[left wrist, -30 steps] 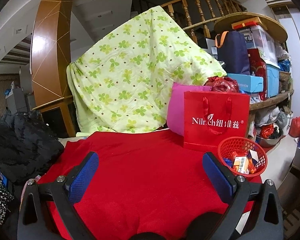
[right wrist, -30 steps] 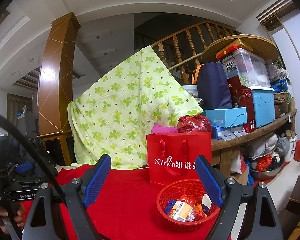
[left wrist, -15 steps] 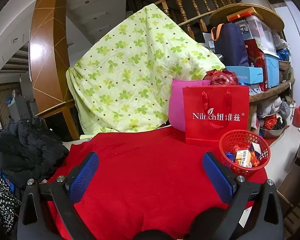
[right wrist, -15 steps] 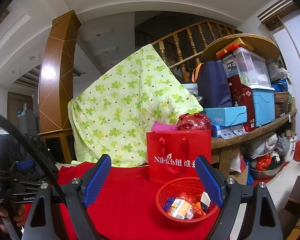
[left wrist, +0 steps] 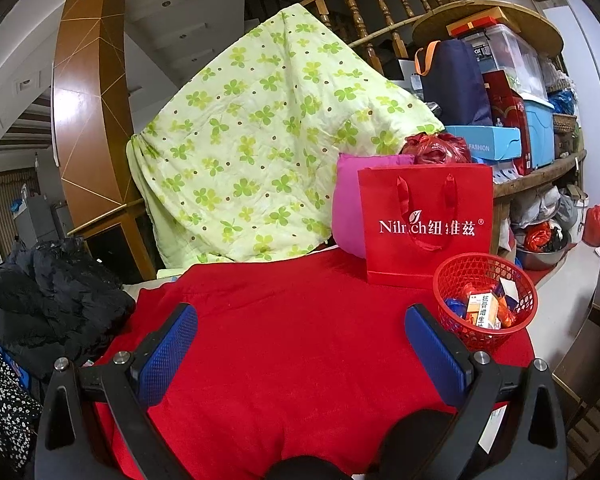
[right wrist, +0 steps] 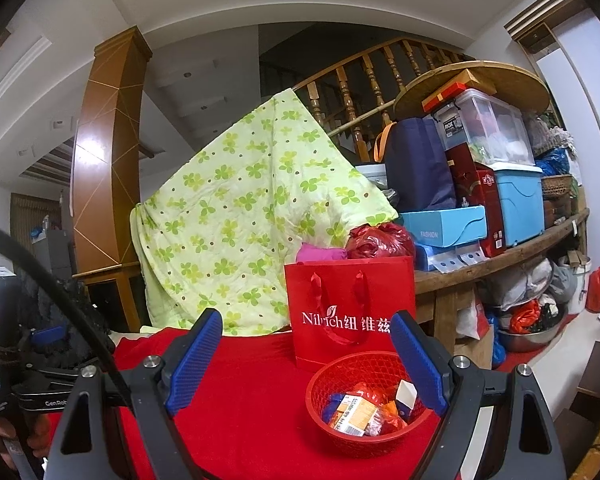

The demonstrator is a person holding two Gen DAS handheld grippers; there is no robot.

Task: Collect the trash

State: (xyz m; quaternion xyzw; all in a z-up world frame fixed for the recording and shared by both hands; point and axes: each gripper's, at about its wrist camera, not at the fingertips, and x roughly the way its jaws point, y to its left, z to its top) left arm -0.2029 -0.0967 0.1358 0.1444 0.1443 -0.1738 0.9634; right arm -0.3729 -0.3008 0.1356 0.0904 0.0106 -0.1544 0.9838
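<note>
A red mesh basket (left wrist: 456, 276) (right wrist: 356, 364) stands at the right edge of a table under a red cloth (left wrist: 292, 340) (right wrist: 244, 408). It holds trash: an orange-and-white carton (left wrist: 482, 312) (right wrist: 356, 414), wrappers and a white scrap. My left gripper (left wrist: 300, 344) is open and empty above the cloth, left of the basket. My right gripper (right wrist: 306, 356) is open and empty, held above the cloth with the basket just under its right finger. The left gripper's body also shows in the right wrist view (right wrist: 28, 376) at far left.
A red paper gift bag (left wrist: 426, 224) (right wrist: 350, 308) stands right behind the basket, with a pink cushion (left wrist: 348, 212) behind it. A green clover quilt (left wrist: 268, 148) hangs at the back. Dark clothes (left wrist: 44, 292) lie left. Stacked boxes (right wrist: 480, 184) fill a shelf right.
Both grippers have tilted slightly upward and drawn back a little, so the scene sits lower in both views. Both stay open and empty. The basket has not moved.
</note>
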